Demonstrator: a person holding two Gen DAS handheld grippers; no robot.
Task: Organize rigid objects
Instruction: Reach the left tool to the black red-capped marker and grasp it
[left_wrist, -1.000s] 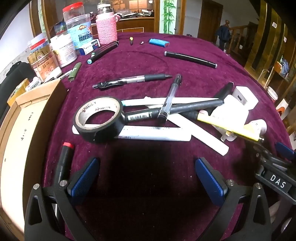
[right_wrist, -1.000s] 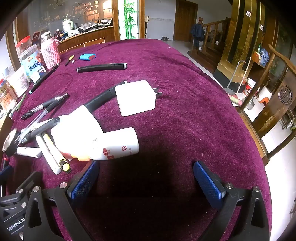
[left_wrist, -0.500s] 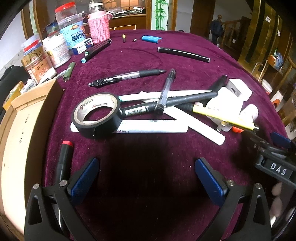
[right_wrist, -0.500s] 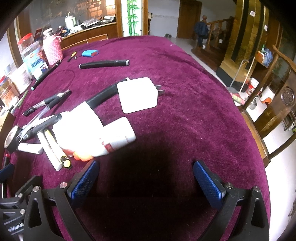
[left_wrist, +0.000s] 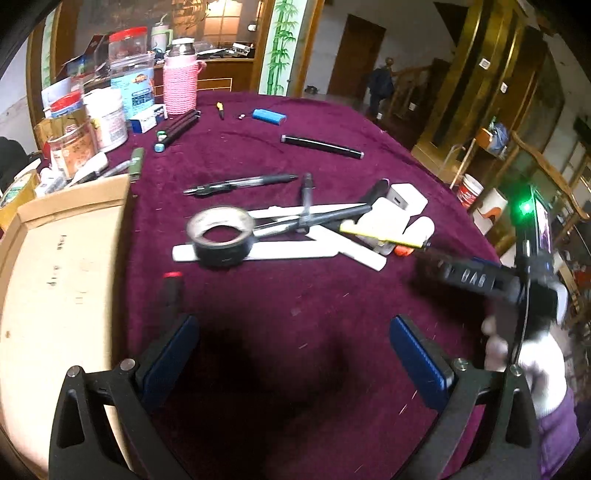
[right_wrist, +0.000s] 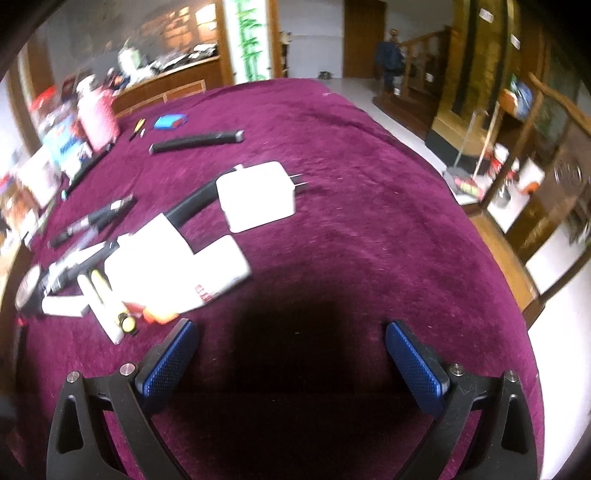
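Left gripper (left_wrist: 295, 354) spread wide, empty, short of the tape roll (left_wrist: 220, 236). Right gripper (right_wrist: 291, 354) also spread, empty, right of it.

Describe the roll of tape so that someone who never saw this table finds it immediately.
On the purple tablecloth, beside the cardboard box at the left, lies a pile of pens and white sticks. The roll of tape sits at the pile's left end, lying flat on a white stick. It is the only ring there: black outside, with a pale inner core.
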